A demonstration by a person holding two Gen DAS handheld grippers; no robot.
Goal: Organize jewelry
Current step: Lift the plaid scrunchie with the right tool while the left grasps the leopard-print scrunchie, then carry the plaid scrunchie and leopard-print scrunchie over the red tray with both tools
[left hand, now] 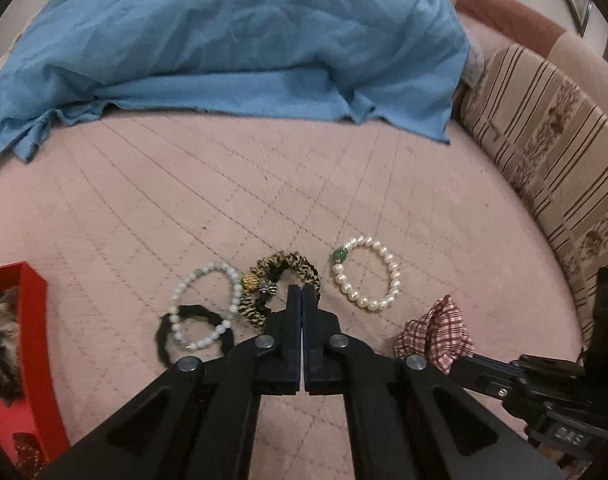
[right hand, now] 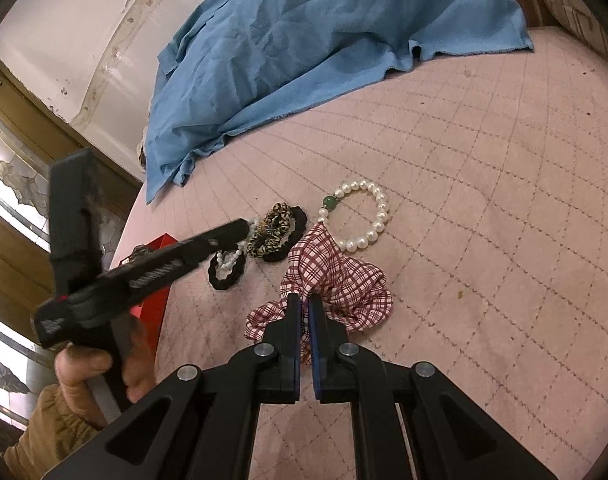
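Note:
On the pink quilted bed lie a leopard-print scrunchie (left hand: 282, 276) with a black one under it, a pale bead bracelet (left hand: 208, 304) over a black hair tie (left hand: 164, 336), and a pearl bracelet with a green bead (left hand: 368, 274). My left gripper (left hand: 302, 294) is shut, its tips at the leopard scrunchie's edge; whether it pinches the fabric I cannot tell. My right gripper (right hand: 303, 304) is shut on the red-checked scrunchie (right hand: 336, 284), which rests on the bed. The pearl bracelet (right hand: 358, 216) and leopard scrunchie (right hand: 272, 232) lie beyond it.
A red box (left hand: 32, 344) holding other items sits at the left. A blue cloth (left hand: 240, 40) covers the back of the bed. A striped cushion (left hand: 552, 140) lines the right side. The left gripper's body (right hand: 144, 268) crosses the right wrist view.

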